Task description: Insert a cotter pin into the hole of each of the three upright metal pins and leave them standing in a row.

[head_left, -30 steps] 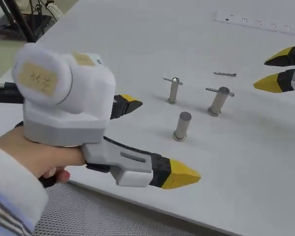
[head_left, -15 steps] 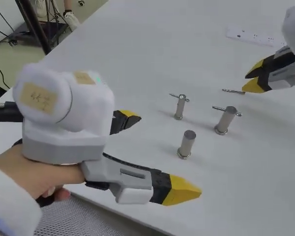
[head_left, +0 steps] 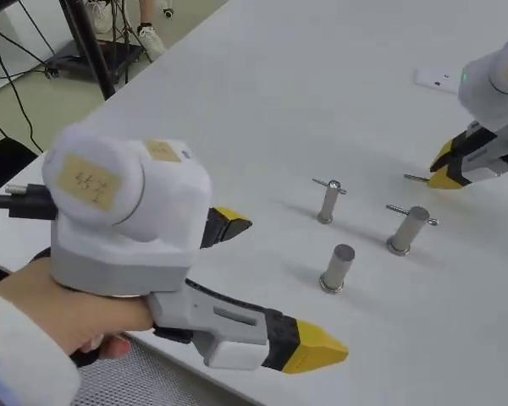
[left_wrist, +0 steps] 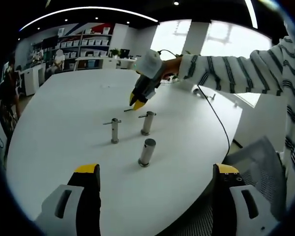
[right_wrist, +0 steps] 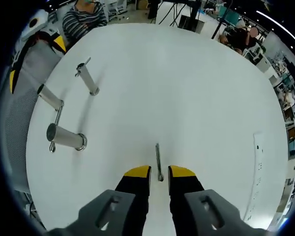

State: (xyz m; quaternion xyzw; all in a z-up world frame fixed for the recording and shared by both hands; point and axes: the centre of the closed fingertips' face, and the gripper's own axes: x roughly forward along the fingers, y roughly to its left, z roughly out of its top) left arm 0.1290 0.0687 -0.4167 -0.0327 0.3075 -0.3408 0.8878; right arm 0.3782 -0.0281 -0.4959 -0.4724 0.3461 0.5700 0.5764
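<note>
Between tips of the right tool (right_wrist: 159,172) lies a thin metal cotter pin (right_wrist: 158,156).

left gripper (head_left: 275,286) low at seven o'clock, gripped by a hand (head_left: 55,313), jaws spread wide; right gripper (head_left: 445,167) at two o'clock, tips angled down, jaws narrowly parted

You have three grey metal pins standing upright on the white surface (head_left: 237,118), in a triangle, not a row. The left rear pin (head_left: 328,205) has a cotter pin (head_left: 328,183) through its head. The right rear pin (head_left: 403,231) carries a second cotter pin (head_left: 411,211). The nearest pin (head_left: 338,267) is bare. A loose cotter pin (right_wrist: 158,160) lies flat beyond them, one end between the tips of your right tool (right_wrist: 159,173).
</note>
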